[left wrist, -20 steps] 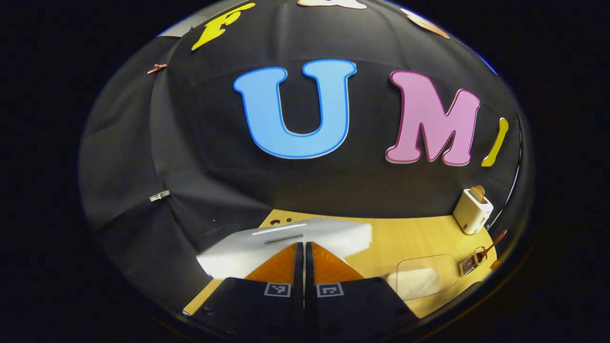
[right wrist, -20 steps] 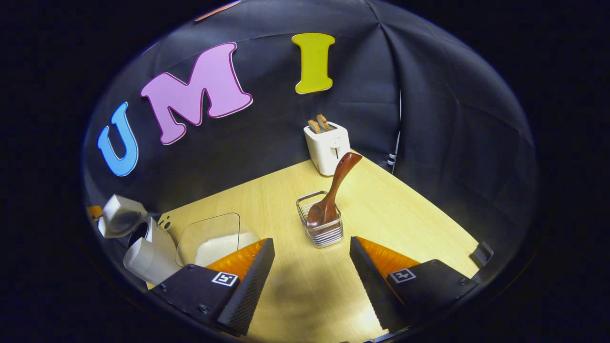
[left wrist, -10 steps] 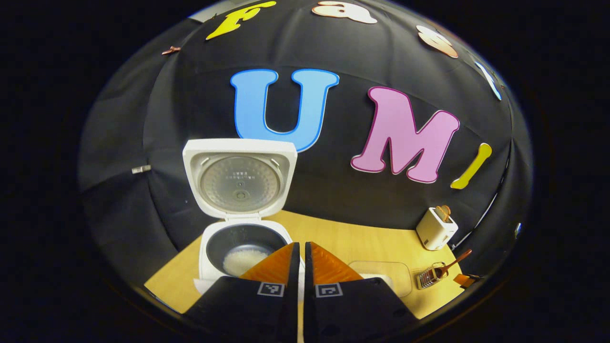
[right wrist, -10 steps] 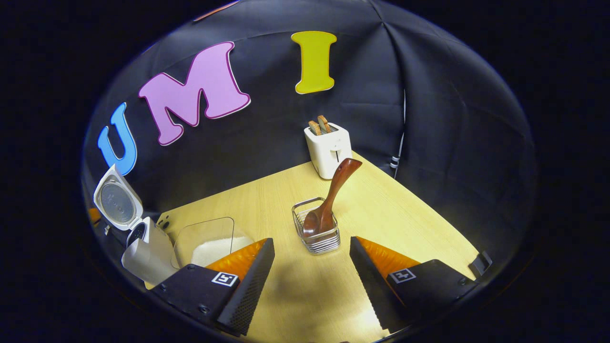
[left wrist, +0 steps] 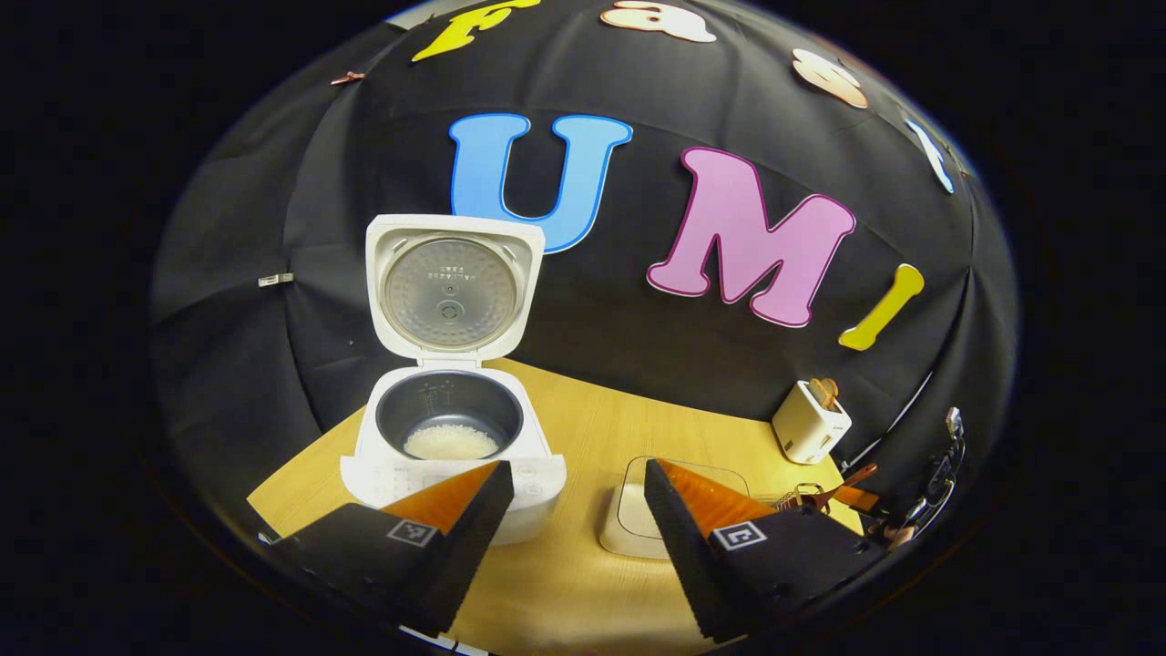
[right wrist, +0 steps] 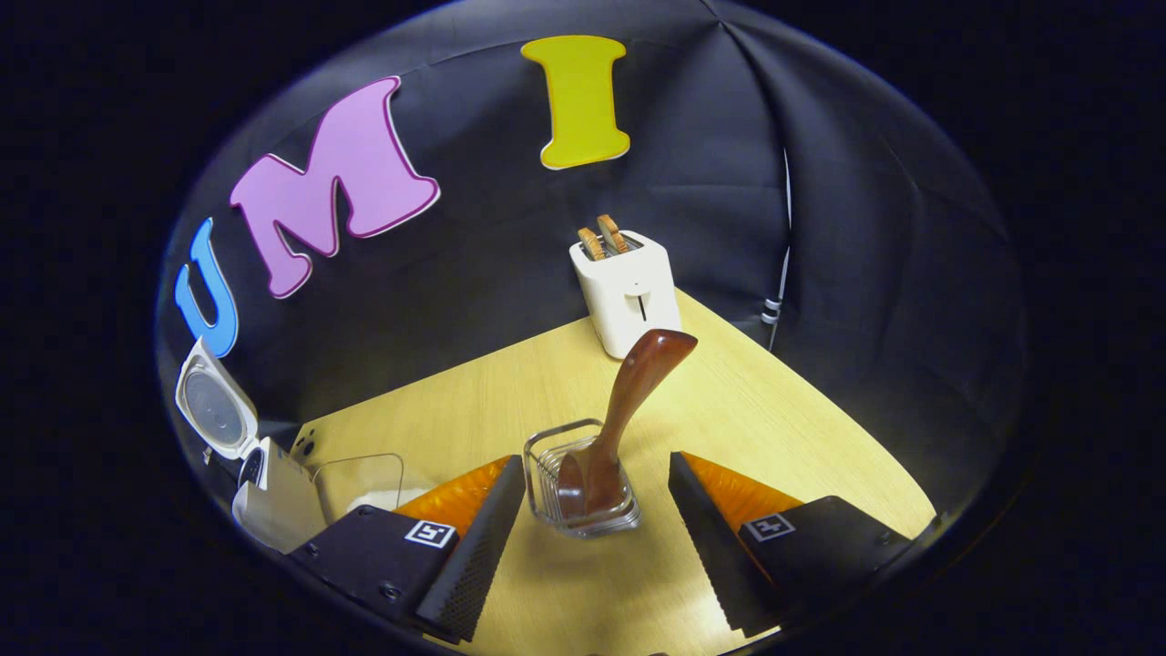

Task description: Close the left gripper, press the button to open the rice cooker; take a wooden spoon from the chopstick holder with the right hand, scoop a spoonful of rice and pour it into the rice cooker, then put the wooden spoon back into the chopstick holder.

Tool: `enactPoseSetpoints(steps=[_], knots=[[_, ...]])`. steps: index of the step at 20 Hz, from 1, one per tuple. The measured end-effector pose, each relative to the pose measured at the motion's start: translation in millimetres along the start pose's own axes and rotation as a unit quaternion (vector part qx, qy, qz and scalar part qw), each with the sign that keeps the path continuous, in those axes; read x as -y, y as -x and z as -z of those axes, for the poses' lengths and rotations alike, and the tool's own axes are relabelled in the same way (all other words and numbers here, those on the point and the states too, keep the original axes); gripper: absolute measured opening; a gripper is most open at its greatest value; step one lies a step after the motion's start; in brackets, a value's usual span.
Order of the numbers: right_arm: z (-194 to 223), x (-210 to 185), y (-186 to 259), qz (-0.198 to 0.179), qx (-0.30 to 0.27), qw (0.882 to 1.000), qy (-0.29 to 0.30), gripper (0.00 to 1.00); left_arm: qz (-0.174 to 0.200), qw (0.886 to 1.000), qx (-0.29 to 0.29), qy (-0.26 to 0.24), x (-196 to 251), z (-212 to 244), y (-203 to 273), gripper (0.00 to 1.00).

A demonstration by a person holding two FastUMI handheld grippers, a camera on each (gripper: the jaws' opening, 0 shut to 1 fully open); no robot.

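**Now open: rice cooker lid up, spoon in its holder**

Broadly, the pale wooden table (right wrist: 774, 419) carries everything, and the black cloth wall closes its far edges. In the left gripper view the white rice cooker (left wrist: 451, 456) sits toward the table's left corner, its lid (left wrist: 451, 287) standing upright and a low layer of white rice (left wrist: 451, 442) lying in the dark inner pot. Just right of it rests the clear square container of rice (left wrist: 638, 515), near the front edge. The white toaster (right wrist: 627, 290) with 2 slices stands at the far corner. In the right gripper view the wire chopstick holder (right wrist: 583, 497) sits nearer the front edge, with the brown wooden spoon (right wrist: 629, 401) standing in it, bowl down, handle tilted toward the toaster. The left gripper (left wrist: 569, 510) hangs with fingers spread, empty, before the cooker. The right gripper (right wrist: 597, 528) has its fingers spread on either side of the holder, touching nothing.
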State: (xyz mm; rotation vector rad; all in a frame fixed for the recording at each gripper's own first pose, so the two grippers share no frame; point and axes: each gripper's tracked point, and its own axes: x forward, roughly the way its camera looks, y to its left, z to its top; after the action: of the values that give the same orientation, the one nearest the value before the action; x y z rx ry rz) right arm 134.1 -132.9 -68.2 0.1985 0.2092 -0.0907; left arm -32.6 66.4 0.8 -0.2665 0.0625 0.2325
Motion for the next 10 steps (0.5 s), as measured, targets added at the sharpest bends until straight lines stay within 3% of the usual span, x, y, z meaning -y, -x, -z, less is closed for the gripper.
enactPoseSetpoints(steps=[10], knots=[[-12.5, -4.0, -66.1, -0.013, 0.012, 0.999, 0.028, 0.98, -0.019, 0.999, -0.04, -0.023, 13.1, 29.0, -3.0, 0.94]])
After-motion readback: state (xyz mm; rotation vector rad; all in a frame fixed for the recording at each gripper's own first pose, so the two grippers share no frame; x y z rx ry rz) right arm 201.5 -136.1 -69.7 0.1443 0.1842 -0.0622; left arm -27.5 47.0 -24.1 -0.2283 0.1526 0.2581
